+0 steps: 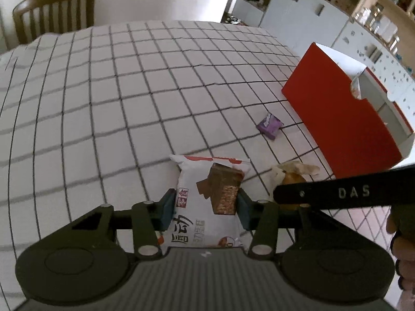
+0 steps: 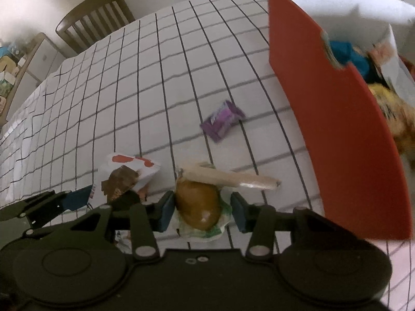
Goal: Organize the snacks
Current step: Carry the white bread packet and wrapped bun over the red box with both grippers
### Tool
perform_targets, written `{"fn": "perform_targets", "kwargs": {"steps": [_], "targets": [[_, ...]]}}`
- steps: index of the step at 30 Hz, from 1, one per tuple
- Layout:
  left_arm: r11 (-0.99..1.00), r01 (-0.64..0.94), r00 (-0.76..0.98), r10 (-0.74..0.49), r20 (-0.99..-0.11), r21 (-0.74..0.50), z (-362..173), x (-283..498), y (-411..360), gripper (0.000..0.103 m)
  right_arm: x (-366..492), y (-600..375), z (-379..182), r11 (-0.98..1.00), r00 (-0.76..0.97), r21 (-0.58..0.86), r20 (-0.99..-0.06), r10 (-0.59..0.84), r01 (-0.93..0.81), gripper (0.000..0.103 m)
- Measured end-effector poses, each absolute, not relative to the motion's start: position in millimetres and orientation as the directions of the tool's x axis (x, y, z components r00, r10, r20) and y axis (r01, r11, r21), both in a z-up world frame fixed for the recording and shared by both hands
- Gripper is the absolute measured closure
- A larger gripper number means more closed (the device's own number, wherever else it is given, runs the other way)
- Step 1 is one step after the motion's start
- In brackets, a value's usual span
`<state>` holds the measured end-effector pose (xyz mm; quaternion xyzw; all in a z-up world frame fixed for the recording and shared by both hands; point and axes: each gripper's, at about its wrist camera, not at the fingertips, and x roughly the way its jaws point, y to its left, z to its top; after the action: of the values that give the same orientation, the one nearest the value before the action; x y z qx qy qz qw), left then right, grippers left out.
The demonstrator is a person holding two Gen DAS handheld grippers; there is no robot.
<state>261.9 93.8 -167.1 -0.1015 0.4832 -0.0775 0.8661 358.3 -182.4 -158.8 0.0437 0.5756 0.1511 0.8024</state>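
left hand-held gripper (image 1: pixel 205 211) clamping white cake packet (image 1: pixel 207 207), right hand-held gripper (image 2: pixel 201 211) – "das" lettering – around wrapped bun (image 2: pixel 198 204), not squeezing

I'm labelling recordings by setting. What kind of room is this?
Probably a home dining room or kitchen: a table under a white grid-patterned tablecloth, a slatted wooden chair behind it, and white cabinets with open shelves of jars.

tablecloth (image 1: pixel 129 90): cloth, matt | chair (image 1: pixel 54 13): wood | box (image 1: pixel 337 119): matt card
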Motion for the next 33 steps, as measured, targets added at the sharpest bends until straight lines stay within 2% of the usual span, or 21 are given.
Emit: {"fn": "perform_targets", "kwargs": {"steps": [15,33], "targets": [[0.950,-0.041,0.514,-0.245,-0.822,-0.309,-152.5,199.9,102.0,0.057,288.8,-199.7,-136.8,0.919,0.241,0.318,-0.896,0.372,-0.233,0.059],[0.949,0.021,0.605,-0.264,-0.752,-0.316,-63.4,166.4,60.3,0.056,251.3,-244.8,-53.8,0.902,0.383,0.316,-0.826,0.415,-0.295,0.058]]}}
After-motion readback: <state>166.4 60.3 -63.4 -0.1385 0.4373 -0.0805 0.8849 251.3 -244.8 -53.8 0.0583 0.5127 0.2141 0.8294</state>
